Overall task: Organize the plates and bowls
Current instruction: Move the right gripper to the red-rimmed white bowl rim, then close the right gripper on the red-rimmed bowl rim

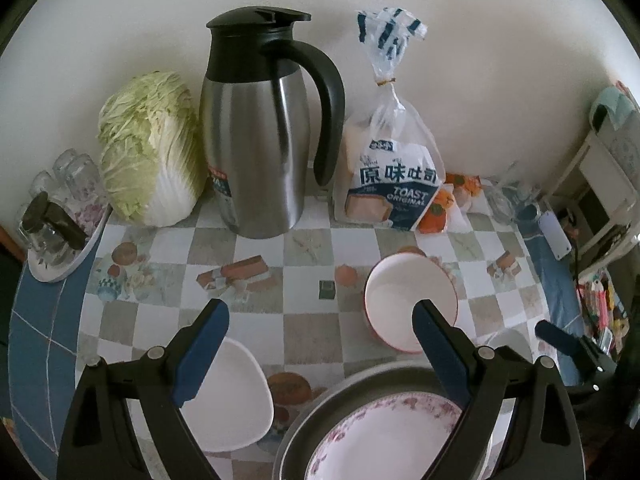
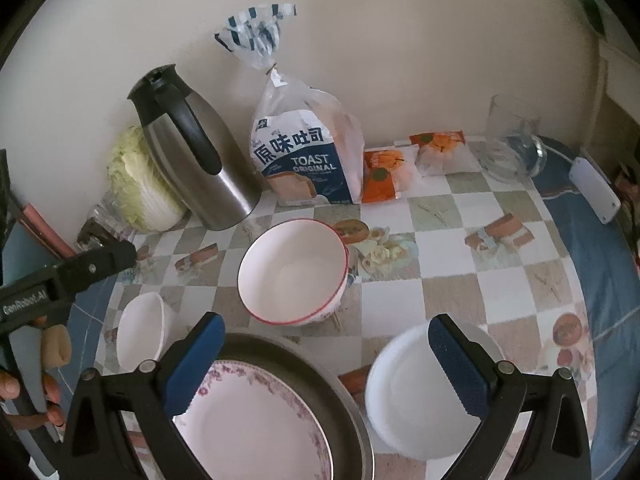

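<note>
- Left claw (image 1: 320,320) spread wide, grasping nothing; red-rimmed bowl (image 1: 408,304) on table (image 1: 308,332) by its right finger.
- Right claw (image 2: 326,344) also spread, empty; floral plate (image 2: 256,420) near, white plate (image 2: 416,396) right.

A plain off-white wall (image 1: 480,60) fills the upper half of both views, evenly and dimly lit. Below it a table (image 2: 492,276) runs to the lower edge, covered by a checked cloth (image 1: 308,248) of white, grey and beige squares with a blue border. White furniture (image 1: 600,184) shows at the right edge of the left view.
</note>
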Available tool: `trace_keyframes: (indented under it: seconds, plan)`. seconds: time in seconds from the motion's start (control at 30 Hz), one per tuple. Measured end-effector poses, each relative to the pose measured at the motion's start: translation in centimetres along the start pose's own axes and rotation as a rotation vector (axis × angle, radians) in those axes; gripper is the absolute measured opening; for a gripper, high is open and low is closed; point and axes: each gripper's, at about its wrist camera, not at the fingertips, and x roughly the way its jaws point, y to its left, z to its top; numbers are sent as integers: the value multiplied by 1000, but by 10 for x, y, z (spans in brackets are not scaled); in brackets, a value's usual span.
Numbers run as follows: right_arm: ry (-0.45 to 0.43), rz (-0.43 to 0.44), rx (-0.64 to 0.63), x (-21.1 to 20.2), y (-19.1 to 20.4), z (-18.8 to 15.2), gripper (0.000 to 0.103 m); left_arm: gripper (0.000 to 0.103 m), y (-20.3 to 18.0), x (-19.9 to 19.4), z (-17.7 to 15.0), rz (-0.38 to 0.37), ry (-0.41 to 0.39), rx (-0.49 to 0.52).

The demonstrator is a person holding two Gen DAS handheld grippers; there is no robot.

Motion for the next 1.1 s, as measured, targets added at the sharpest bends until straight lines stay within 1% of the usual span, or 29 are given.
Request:
trace_keyframes:
  seconds: [0.1, 0.17, 0.37, 0.47, 0.53, 0.7, 0.77, 0.83, 0.87, 0.93, 1.0, 1.07, 1.1]
  plan:
    - [32, 10, 16, 8, -4, 11, 103, 93, 0, 8, 8, 13, 6, 2]
    - [44, -3, 7, 12, -4, 18, 103, 93, 2, 17, 11, 15, 23, -11]
    - [80, -29, -12, 26, -4, 34, 102, 94, 11, 45, 13, -19, 79, -80]
    - [95, -61, -42, 35, -2, 40, 99, 94, 11, 59, 13, -9, 106, -78]
    - [111, -73, -45, 40, -3, 43, 98, 94, 10, 65, 13, -14, 110, -77]
    - [157, -112, -40, 61, -9, 43, 85, 94, 7, 82, 14, -42, 151, -93]
    - [180, -120, -41, 71, -10, 40, 78, 94, 4, 89, 14, -53, 170, -95]
    - [191, -121, -45, 79, -10, 38, 77, 94, -1, 96, 14, -68, 182, -89]
    - [190, -119, -48, 81, -10, 37, 74, 94, -4, 98, 14, -73, 184, -80]
    - [195, -121, -55, 87, -9, 36, 69, 94, -10, 103, 13, -65, 191, -57]
    - [208, -128, -65, 93, -7, 36, 68, 94, -16, 108, 12, -43, 199, -34]
    - [222, -133, -74, 99, -6, 34, 60, 93, -19, 113, 11, -30, 205, -19]
    - [229, -130, -75, 102, -6, 34, 58, 93, -21, 116, 11, -21, 211, -12]
